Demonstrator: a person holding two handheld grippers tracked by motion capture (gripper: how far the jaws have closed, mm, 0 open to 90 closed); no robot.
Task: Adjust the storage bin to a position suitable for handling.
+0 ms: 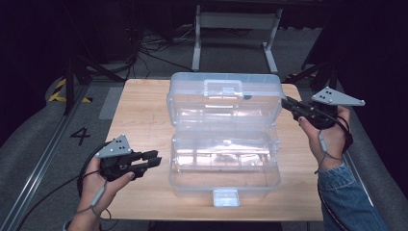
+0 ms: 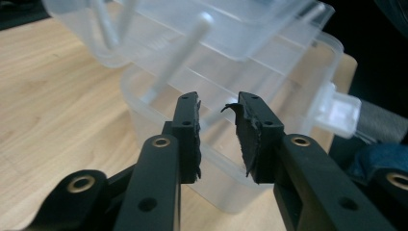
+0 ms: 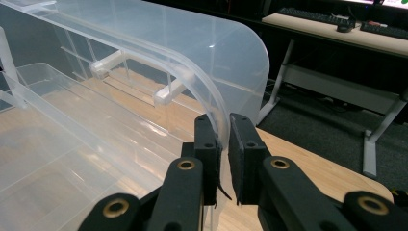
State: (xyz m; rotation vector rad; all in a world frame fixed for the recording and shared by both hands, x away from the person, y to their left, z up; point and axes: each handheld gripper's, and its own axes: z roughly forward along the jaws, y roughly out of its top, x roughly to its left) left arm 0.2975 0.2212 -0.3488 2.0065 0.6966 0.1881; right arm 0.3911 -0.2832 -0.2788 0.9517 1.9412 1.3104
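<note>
Standing at the near edge of the table (image 1: 144,101), a person holds a gripper in each hand beside a clear plastic box (image 1: 223,166) that sits mid-table with its lid raised. Nearest, the white latch (image 1: 225,197) hangs loose at the front wall of the box, so unlatching appears done. The left gripper (image 1: 153,161) hovers just left of the box base, jaws released and parted with nothing between them; in the left gripper view they point at the near corner of the base without touching it. Inside the base, a tray with dividers (image 1: 221,156) lies visible through the clear walls; its contents cannot be made out. Farther back, the lid (image 1: 223,98) stands roughly upright on its hinge. The right gripper (image 1: 288,103) meets the lid's right edge, and the right gripper view shows its jaws clenched on that thin rim (image 3: 222,137). Judged from this, the lid is mid-swing or being held: either opening is nearly complete or closing has yet to start. Beyond the table, a white metal frame (image 1: 235,21) and floor cables (image 1: 144,53) stand well apart; nothing obstructs the lid's path.
</note>
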